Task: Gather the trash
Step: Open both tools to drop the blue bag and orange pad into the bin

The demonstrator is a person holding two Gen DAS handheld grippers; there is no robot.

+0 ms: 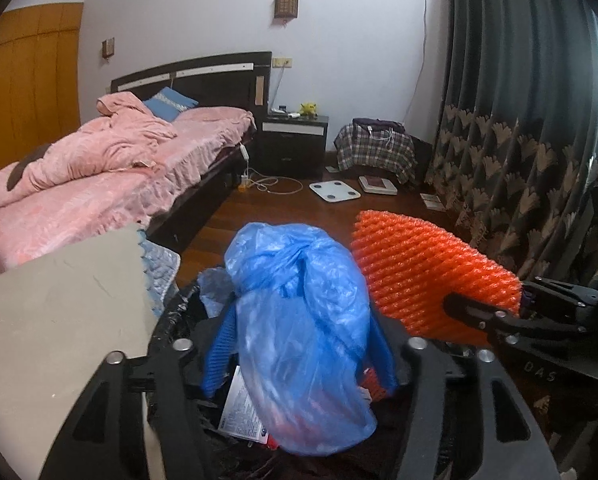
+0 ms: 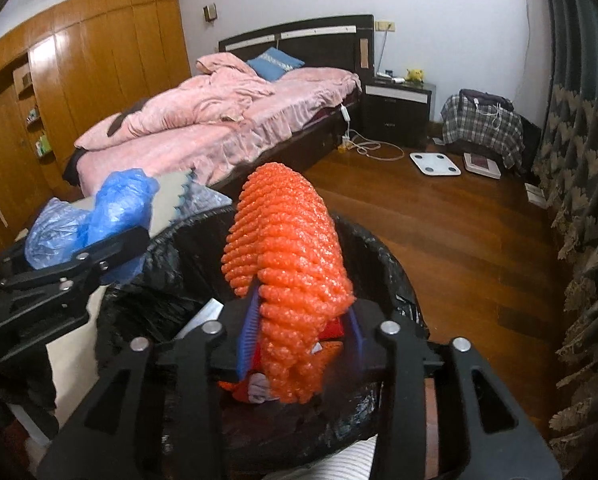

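My left gripper [image 1: 299, 364] is shut on a crumpled blue plastic bag [image 1: 299, 320] and holds it over a bin lined with a black trash bag [image 1: 175, 320]. My right gripper [image 2: 299, 344] is shut on an orange foam net sleeve [image 2: 287, 264] above the same black-lined bin [image 2: 379, 256]. The orange sleeve [image 1: 427, 276] and right gripper [image 1: 499, 316] show at the right of the left wrist view. The blue bag [image 2: 95, 216] and left gripper [image 2: 79, 260] show at the left of the right wrist view. Paper wrappers [image 1: 243, 412] lie inside the bin.
A bed with pink bedding [image 2: 219, 120] stands behind the bin, a beige surface [image 1: 59, 320] to its left. A dark nightstand [image 2: 395, 108], a plaid-covered bag [image 2: 483, 124], two scales [image 2: 435, 164] and a cable lie on the wooden floor. Patterned curtains [image 2: 579, 160] hang at the right.
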